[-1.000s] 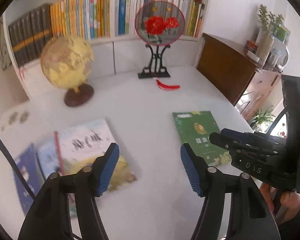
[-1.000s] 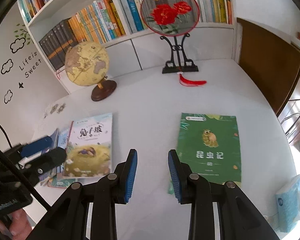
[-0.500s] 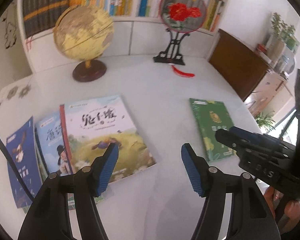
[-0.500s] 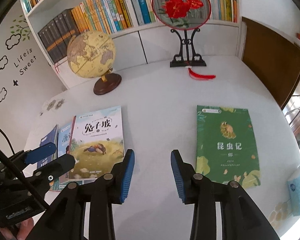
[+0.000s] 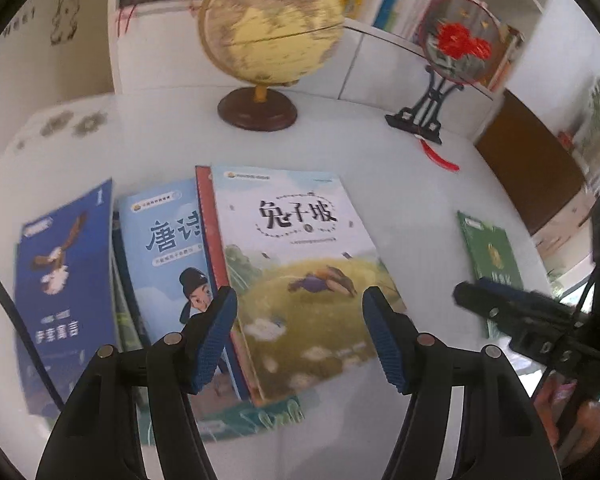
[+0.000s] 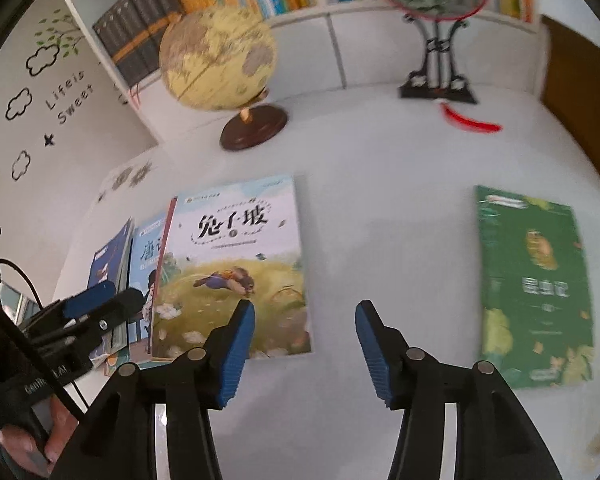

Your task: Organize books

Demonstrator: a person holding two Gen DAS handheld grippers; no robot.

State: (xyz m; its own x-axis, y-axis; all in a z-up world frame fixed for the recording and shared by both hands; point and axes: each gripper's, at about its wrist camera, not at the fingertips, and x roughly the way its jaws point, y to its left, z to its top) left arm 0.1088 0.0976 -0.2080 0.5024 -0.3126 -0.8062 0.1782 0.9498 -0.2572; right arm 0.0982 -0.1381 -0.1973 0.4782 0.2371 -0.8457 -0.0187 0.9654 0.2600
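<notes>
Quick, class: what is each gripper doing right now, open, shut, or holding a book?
Left gripper: jaws open, holding nothing, above the pale rabbit-cover book.
Right gripper: jaws open, holding nothing, over the white table.

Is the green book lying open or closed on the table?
Closed. The green book lies flat on the table with its whole front cover facing up; no inside pages show. It lies alone, apart from the other books.

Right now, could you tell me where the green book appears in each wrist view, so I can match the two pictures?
Left wrist: the green book lies flat at the right edge, partly behind the right gripper.
Right wrist: the green book lies flat on the right, fully visible.
Shared landmark: the globe, at the back of the table.
</notes>
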